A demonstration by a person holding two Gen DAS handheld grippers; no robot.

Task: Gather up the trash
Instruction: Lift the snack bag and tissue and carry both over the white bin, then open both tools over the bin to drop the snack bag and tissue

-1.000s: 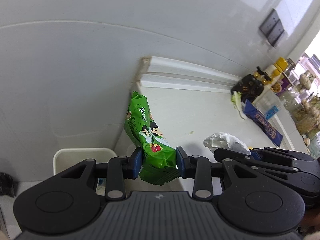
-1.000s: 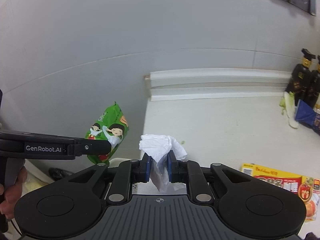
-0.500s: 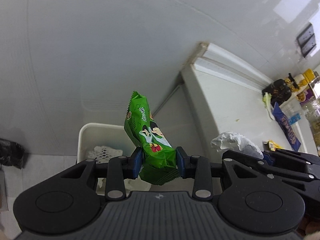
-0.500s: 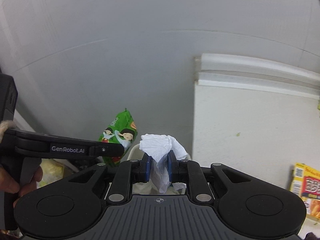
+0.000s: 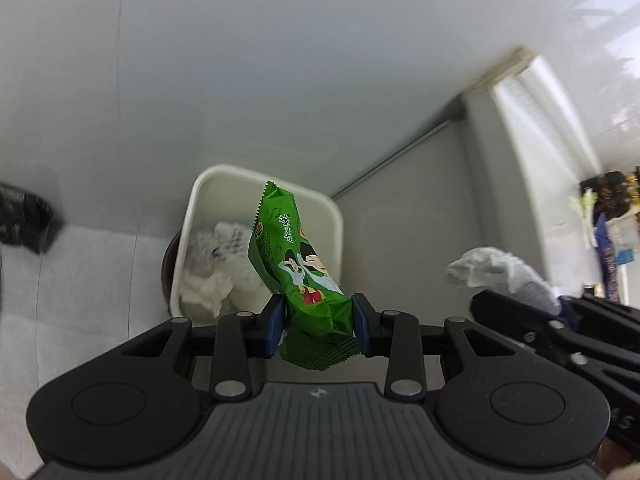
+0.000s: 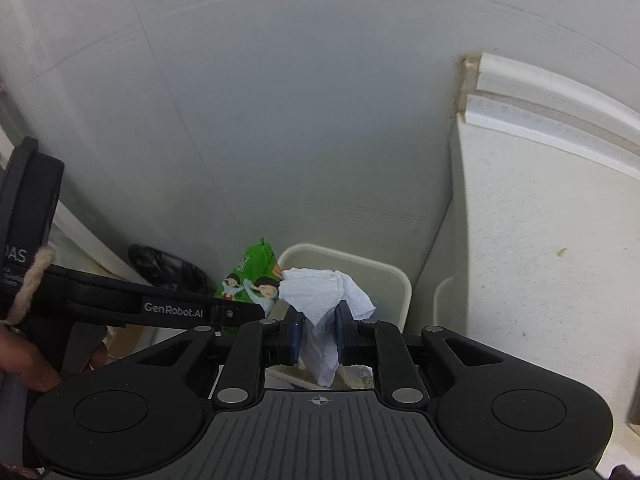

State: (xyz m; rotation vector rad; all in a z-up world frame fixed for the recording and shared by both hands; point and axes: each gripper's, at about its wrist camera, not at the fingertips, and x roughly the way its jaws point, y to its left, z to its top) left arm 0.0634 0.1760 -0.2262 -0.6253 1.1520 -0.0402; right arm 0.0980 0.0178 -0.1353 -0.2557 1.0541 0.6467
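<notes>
Above white bin (image 5: 335, 216), left claw (image 5: 318, 322) clamps green cartoon-printed snack packet (image 5: 298, 264); right claw (image 6: 318, 334) clamps crumpled tissue (image 6: 324, 292).

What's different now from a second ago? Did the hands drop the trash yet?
Not yet. Both tools swung away from the counter and down toward the white bin, which now shows wide open below them. The left tool still pinches the green snack bag, and the right tool still pinches the crumpled tissue. Nothing was let go.

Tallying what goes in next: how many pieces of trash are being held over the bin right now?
2: a green snack packet in the left gripper, a crumpled white tissue in the right gripper.
</notes>
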